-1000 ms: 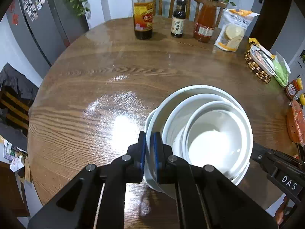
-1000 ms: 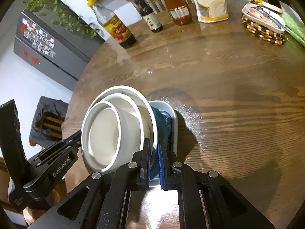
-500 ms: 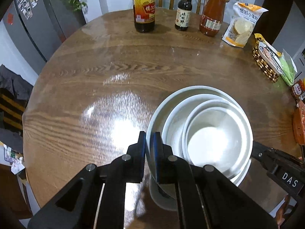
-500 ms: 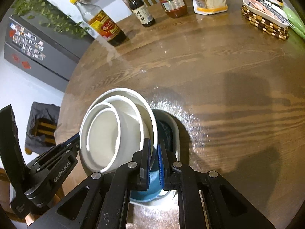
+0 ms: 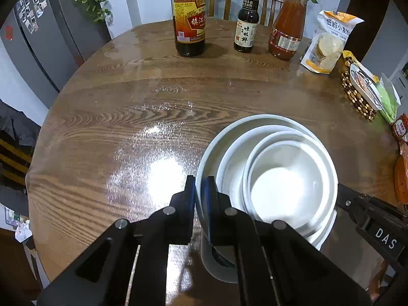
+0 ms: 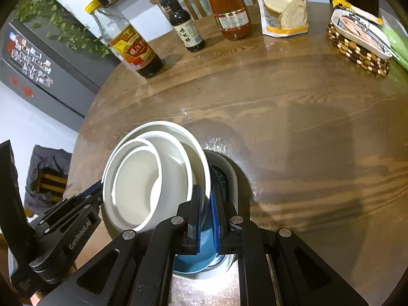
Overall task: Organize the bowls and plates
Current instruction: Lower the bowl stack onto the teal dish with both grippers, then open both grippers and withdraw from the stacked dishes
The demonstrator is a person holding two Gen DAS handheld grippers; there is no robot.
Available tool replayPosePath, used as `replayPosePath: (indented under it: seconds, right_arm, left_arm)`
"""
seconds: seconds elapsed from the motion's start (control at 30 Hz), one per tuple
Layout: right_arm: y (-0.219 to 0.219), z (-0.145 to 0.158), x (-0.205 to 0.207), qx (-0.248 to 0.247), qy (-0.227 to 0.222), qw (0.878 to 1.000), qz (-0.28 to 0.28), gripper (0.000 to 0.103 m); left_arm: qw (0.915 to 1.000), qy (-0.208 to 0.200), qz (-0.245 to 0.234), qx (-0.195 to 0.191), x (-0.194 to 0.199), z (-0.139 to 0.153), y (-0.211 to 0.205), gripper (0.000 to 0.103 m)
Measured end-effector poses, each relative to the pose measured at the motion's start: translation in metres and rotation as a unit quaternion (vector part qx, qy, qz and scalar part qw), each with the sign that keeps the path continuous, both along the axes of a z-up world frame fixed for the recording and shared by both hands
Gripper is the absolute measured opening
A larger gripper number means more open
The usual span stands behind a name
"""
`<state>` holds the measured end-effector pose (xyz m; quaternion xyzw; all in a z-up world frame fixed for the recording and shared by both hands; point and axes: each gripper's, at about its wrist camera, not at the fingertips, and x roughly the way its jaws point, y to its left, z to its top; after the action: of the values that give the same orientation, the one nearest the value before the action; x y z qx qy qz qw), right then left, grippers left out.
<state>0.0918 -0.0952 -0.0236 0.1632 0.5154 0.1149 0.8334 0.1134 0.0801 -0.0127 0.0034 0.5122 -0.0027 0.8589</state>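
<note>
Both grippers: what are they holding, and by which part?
Both hold the stack of nested white bowls by the outermost bowl's rim: left gripper on one side, right gripper on the opposite side, above a blue dish.

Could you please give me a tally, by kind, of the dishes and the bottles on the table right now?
White bowls, nested and gripped on both sides of the rim: 3
Plate, white-rimmed with blue centre, under the bowls: 1
Bottles at the far edge: 3, vinegar, small dark sauce, orange-red sauce
Total: 7
</note>
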Motion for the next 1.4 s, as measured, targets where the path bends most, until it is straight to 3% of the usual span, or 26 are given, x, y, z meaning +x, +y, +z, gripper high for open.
replayPosePath:
  seconds: [0.17,0.33,0.47,0.6,0.73,0.9,1.0,1.07,1.13,1.3,1.4]
  right_arm:
    - [0.003,0.002,0.001,-0.024,-0.006,1.000,-0.001,0.012]
    - [0.003,0.004,0.000,-0.045,-0.010,0.999,-0.003,0.012]
    - [0.001,0.006,0.000,-0.052,-0.012,0.999,-0.007,0.012]
    - [0.000,0.016,-0.003,-0.063,-0.029,0.998,-0.010,0.012]
    - [-0.001,0.021,-0.006,-0.061,-0.036,0.997,-0.008,0.012]
    - [0.001,0.035,-0.021,-0.071,-0.065,0.995,-0.006,0.016]
    - [0.003,0.039,-0.032,-0.076,-0.077,0.994,0.004,0.028]
    - [0.004,0.043,-0.041,-0.078,-0.088,0.993,0.009,0.046]
    - [0.006,0.046,-0.052,-0.083,-0.099,0.992,0.017,0.054]
    - [0.009,0.053,-0.072,-0.098,-0.118,0.988,0.029,0.060]
    - [0.012,0.054,-0.083,-0.103,-0.122,0.986,0.042,0.079]
  left_arm:
    - [1.0000,-0.002,-0.003,-0.008,0.003,0.000,0.002,0.005]
    - [1.0000,-0.002,-0.005,-0.004,0.003,0.000,0.003,0.013]
    - [1.0000,-0.004,0.004,0.002,0.002,0.001,0.007,0.033]
    - [0.9999,-0.008,0.006,0.006,0.000,0.002,0.009,0.041]
    - [0.9999,-0.007,0.006,0.009,-0.002,0.002,0.010,0.042]
    - [0.9996,-0.018,0.010,0.022,-0.010,0.006,0.014,0.056]
    - [0.9986,-0.042,0.013,0.028,-0.019,0.017,0.018,0.069]
    - [0.9978,-0.058,0.016,0.028,-0.027,0.025,0.021,0.073]
    - [0.9970,-0.070,0.016,0.030,-0.035,0.033,0.022,0.074]
    - [0.9963,-0.082,0.009,0.024,-0.053,0.047,0.024,0.079]
    - [0.9966,-0.081,0.007,0.015,-0.063,0.051,0.026,0.080]
